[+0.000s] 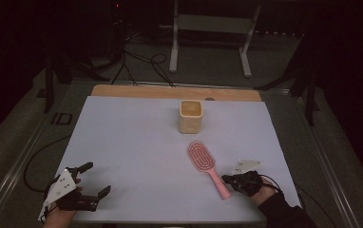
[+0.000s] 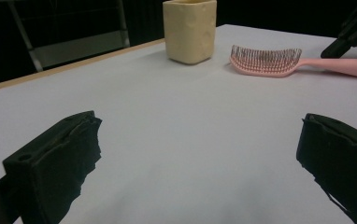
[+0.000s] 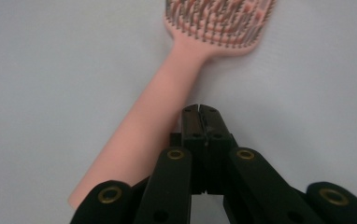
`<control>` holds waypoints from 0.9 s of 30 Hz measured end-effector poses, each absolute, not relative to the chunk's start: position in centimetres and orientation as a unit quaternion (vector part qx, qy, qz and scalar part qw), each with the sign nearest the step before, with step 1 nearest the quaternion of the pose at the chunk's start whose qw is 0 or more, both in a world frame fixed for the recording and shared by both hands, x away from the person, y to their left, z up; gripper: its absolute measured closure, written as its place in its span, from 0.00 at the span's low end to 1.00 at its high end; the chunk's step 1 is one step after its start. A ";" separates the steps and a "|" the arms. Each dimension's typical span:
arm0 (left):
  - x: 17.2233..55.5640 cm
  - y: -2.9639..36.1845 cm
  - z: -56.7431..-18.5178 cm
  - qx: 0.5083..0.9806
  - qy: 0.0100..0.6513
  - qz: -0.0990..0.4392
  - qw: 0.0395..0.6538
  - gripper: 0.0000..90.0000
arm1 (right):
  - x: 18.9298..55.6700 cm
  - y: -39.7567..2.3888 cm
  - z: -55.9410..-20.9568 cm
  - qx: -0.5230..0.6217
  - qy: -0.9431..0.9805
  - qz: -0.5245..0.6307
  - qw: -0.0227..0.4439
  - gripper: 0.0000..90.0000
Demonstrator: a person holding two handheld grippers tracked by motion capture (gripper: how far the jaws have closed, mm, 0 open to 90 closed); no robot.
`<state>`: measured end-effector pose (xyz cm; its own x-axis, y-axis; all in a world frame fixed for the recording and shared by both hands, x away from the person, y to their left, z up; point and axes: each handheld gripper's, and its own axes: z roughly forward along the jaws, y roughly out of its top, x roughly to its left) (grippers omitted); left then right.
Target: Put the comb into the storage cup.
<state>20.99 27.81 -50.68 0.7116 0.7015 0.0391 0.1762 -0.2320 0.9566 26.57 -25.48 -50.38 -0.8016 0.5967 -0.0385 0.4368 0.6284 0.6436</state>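
Observation:
A pink hairbrush [image 1: 207, 167] lies bristles up on the white table cover [image 1: 137, 142], its handle pointing toward the near right. My right gripper [image 1: 226, 179] hovers just right of the handle end, jaws pressed together with nothing between them. In the right gripper view the shut jaws [image 3: 199, 111] sit beside the pink handle [image 3: 144, 135], not around it. My left gripper [image 1: 96, 178] rests at the near left corner, jaws spread wide and empty. The left gripper view shows the brush [image 2: 279, 63] far ahead and the right gripper [image 2: 335, 46] at its handle.
A cream square cup [image 1: 190, 116] stands upright at the middle back, beyond the brush; it also appears as the cup [image 2: 189, 30] in the left gripper view. A wooden table edge [image 1: 137, 91] runs along the back. Cables and a white stand [image 1: 213, 28] lie on the floor beyond.

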 end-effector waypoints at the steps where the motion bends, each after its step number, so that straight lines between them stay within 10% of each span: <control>1: 21.0 27.8 -50.7 0.747 0.293 0.240 0.547 0.00 | 26.6 -25.6 -50.2 0.292 0.892 0.320 0.130 1.00; 27: 21.0 27.8 -50.6 0.746 0.292 0.240 0.548 0.00 | 25.4 -24.1 -43.1 0.344 0.846 0.350 0.208 0.91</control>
